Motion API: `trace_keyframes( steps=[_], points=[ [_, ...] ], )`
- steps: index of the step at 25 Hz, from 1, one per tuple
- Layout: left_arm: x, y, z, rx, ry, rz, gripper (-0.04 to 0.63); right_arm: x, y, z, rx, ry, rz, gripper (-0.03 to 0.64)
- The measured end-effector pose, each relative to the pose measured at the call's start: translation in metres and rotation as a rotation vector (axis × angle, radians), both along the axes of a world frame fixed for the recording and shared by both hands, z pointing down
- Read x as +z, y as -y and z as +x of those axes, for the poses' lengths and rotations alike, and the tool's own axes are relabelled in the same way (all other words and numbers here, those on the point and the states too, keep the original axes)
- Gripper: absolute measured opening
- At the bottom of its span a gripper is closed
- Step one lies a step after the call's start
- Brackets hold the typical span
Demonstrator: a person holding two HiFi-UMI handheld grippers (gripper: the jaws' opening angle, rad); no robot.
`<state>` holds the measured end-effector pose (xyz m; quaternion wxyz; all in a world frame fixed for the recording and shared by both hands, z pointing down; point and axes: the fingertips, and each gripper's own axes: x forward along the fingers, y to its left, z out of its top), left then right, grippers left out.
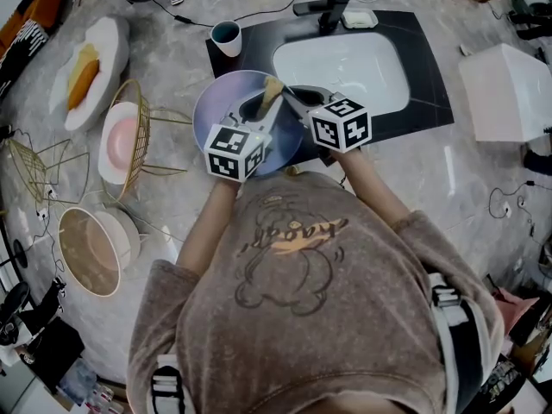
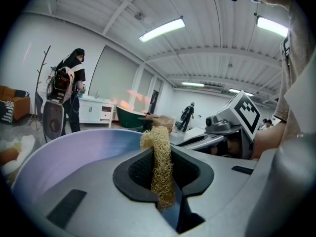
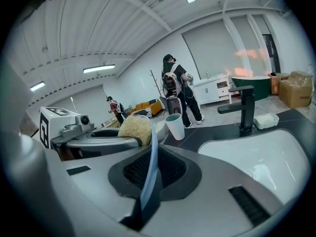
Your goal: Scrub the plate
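Plate and loofah held beside the sink

The left gripper [image 2: 163, 184] has its jaws clamped on a strip of loofah [image 2: 160, 162], whose free end reaches over the plate [image 1: 231, 102]. The right gripper [image 3: 146, 184] pinches the plate's thin rim, jaws nearly together. The plate sits tilted, just left of the sink [image 1: 366, 80].

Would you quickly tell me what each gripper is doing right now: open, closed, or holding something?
Left gripper: fingers closed on the loofah scrubber.
Right gripper: fingers closed on the rim of the plate.
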<state>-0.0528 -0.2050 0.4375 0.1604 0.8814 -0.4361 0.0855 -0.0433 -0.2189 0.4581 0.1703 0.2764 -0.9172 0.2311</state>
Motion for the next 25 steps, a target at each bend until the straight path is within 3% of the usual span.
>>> trace_keyframes(
  steps=[9,25],
  points=[
    [-0.001,0.008,-0.012,-0.002,0.046,-0.001,0.081,-0.004,-0.004,0.000,-0.021,-0.016,0.030,0.021],
    [0.012,0.028,-0.084,-0.156,0.184,-0.036,0.081,-0.022,0.008,0.016,0.024,-0.007,0.090,0.034]
  ],
)
